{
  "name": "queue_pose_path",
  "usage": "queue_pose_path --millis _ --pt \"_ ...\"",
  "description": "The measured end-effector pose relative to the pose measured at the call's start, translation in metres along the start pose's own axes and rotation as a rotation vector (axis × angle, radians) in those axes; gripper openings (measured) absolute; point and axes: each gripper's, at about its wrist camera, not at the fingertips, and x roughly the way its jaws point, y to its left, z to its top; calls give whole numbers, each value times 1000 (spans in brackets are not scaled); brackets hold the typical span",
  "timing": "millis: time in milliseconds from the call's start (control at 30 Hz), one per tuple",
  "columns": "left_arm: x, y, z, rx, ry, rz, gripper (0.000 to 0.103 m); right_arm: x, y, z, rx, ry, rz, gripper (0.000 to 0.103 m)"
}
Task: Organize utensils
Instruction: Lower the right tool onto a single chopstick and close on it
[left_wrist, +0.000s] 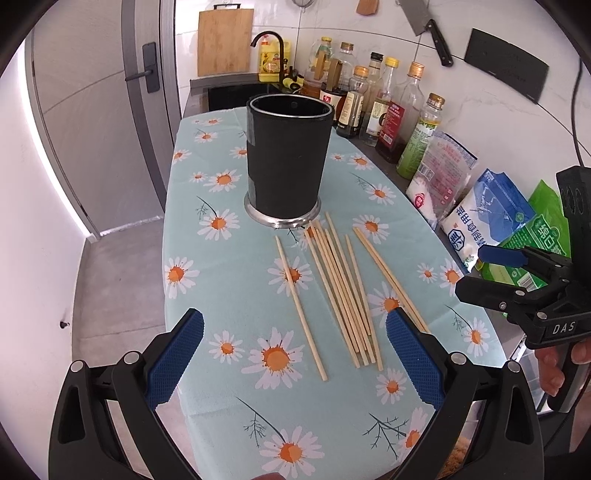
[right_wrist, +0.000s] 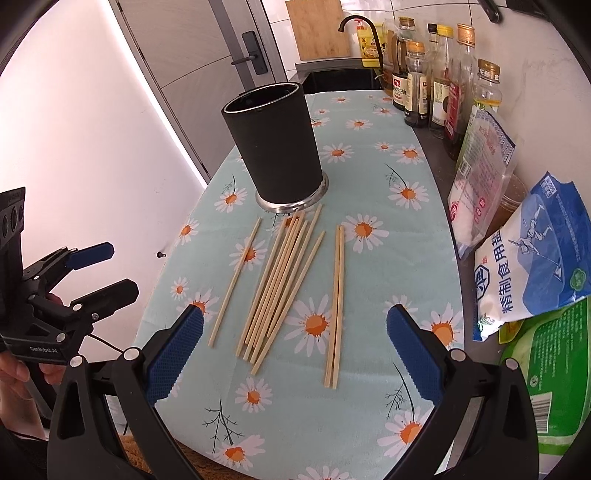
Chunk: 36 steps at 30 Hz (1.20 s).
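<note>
Left gripper (left_wrist: 294, 341) and right gripper (right_wrist: 295, 341) both hover above the desk (left_wrist: 229, 280) with fingers spread wide, holding nothing. Chopsticks (right_wrist: 284, 284) lie loose on the daisy-print cloth: one single, a central bundle, and a pair off to the right. A black holder (right_wrist: 275, 147) stands upright just behind them, tips of the bundle touching its metal base.
</note>
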Motion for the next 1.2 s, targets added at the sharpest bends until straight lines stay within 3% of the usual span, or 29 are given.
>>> queue_pose_path --millis 200,333,567,800,967,1033,1200 --pt "16 8 15 3 24 -1 97 20 -24 27 79 59 -10 99" --pt "31 9 23 18 49 -2 97 46 -40 41 111 179 -59 95" --pt "58 12 32 36 106 -23 97 93 -55 57 116 360 -43 87" --pt "76 17 38 25 131 -63 97 129 -54 65 70 488 -61 65" --pt "86 18 40 19 149 -88 97 142 -51 67 30 550 -100 43" --pt "88 18 40 18 154 -89 97 147 -51 67 18 565 -111 28" --pt "93 16 41 26 161 -98 97 156 -53 65 11 598 -134 19"
